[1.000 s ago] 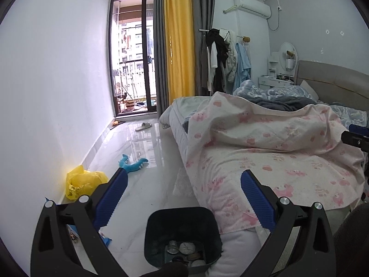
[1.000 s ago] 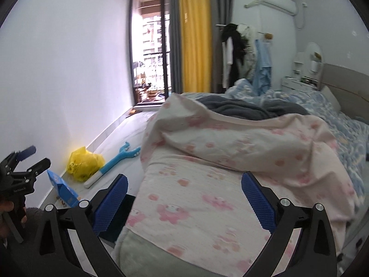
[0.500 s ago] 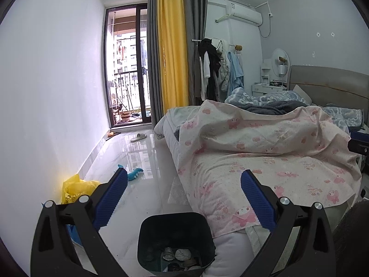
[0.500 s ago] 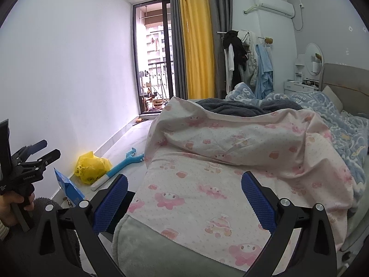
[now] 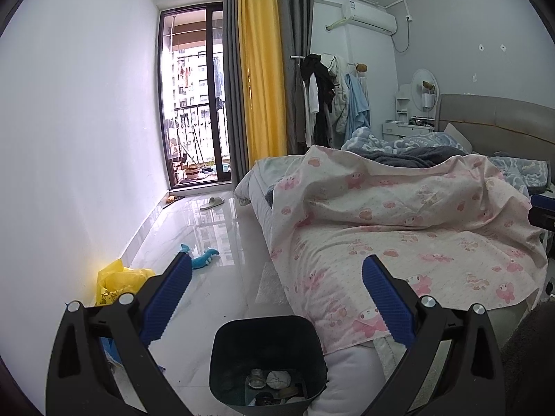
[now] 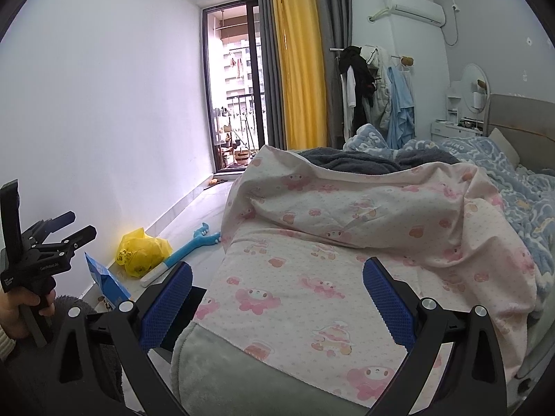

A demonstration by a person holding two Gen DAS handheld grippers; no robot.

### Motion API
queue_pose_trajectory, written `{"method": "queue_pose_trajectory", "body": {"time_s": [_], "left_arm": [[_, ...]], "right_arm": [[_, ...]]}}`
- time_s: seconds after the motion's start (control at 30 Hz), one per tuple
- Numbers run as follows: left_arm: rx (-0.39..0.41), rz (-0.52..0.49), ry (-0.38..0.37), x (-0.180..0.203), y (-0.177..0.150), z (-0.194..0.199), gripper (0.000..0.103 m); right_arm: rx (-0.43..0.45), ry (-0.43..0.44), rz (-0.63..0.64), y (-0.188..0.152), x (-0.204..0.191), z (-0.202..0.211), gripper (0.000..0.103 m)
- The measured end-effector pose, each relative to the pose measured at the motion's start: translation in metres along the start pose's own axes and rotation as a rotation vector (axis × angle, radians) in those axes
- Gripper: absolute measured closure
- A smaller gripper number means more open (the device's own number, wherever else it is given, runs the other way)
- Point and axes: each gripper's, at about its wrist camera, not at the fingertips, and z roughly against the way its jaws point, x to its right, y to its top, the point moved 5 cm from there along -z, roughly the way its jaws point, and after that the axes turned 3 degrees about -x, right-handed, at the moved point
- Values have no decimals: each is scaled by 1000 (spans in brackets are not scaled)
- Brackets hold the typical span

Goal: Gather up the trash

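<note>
A dark trash bin [image 5: 239, 353] stands on the floor at the foot of the bed, with several crumpled scraps at its bottom. My left gripper [image 5: 275, 300] is open and empty, held above the bin. My right gripper [image 6: 277, 301] is open and empty, over the pink quilt [image 6: 347, 242]. The left gripper also shows in the right wrist view [image 6: 67, 230], held in a hand. A yellow plastic bag [image 5: 114, 282] lies by the wall; it also shows in the right wrist view [image 6: 138, 249]. A blue packet [image 6: 104, 280] lies beside it.
A bed [image 5: 399, 215] fills the right side. A blue toy [image 5: 204, 258] and a slipper [image 5: 211, 202] lie on the glossy floor [image 5: 208, 235]. A white wall [image 5: 69, 156] runs along the left. A balcony door [image 5: 194, 104], curtains and a clothes rack [image 5: 329, 97] stand at the far end.
Both grippers have risen and tilted up, so more of the room's ceiling and far end shows. The bin sits lower in the left view. Both stay open and empty.
</note>
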Motion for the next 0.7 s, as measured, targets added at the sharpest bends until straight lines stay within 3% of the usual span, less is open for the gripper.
{"method": "queue_pose_trajectory", "body": {"time_s": [0.7], "left_arm": [[-1, 7, -2, -2, -1, -2, 3]], "right_arm": [[-2, -1, 6, -1, -1, -1, 3]]}}
